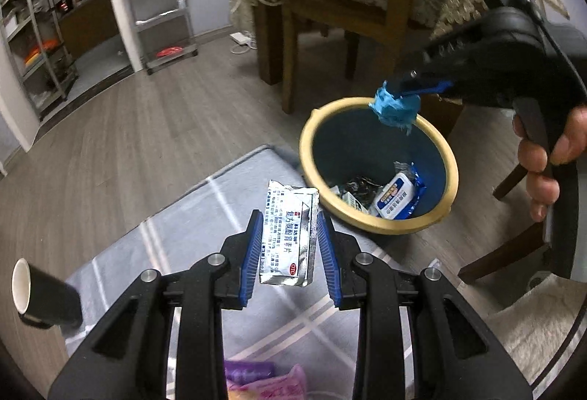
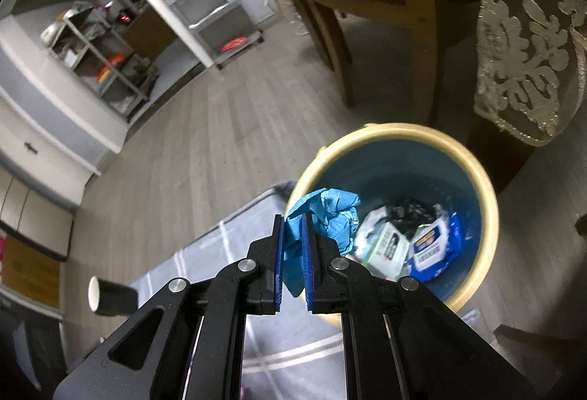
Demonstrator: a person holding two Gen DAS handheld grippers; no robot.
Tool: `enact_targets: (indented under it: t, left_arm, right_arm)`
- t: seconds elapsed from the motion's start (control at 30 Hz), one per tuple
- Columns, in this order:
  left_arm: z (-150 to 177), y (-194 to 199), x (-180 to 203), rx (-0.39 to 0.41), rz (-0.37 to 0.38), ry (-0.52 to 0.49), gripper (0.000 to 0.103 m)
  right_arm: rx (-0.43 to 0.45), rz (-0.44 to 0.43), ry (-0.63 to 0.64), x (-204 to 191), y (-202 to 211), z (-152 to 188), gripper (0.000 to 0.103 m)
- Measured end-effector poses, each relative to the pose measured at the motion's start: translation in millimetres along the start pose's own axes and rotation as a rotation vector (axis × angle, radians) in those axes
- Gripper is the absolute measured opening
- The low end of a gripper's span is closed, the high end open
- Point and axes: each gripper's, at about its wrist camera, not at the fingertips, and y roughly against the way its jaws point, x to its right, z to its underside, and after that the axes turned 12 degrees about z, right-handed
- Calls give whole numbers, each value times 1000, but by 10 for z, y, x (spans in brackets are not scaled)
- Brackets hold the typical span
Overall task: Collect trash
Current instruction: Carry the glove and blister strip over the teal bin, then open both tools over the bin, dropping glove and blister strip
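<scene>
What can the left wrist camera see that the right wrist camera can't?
Only the left wrist view shows the silver foil medicine sachet clamped in the left gripper, a hand holding the black right gripper from outside, and pink and purple wrappers at the bottom edge.

Only the right wrist view shows the right gripper's own blue pads pinching the crumpled blue wad up close.

Both show that wad, the blue bin with a cream rim holding trash, the grey checked mat and a black paper cup lying on its side.
</scene>
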Motion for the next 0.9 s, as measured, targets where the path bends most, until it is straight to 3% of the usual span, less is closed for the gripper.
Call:
enact_targets:
  t: [0.37,0.73,0.9]
  left_arm:
    - [-290,-532,317,-46,41,-64,30]
    - [-438,-1052,492,-88,62,-122,30]
    - [-514,-1308,434,-107,83,-66,30]
  right_arm:
    - [26,159,72,321,-245,-248,10]
    - [-28,177,72,501,-536,-306,10]
    - [-82,149,4,612,-687,-311,11]
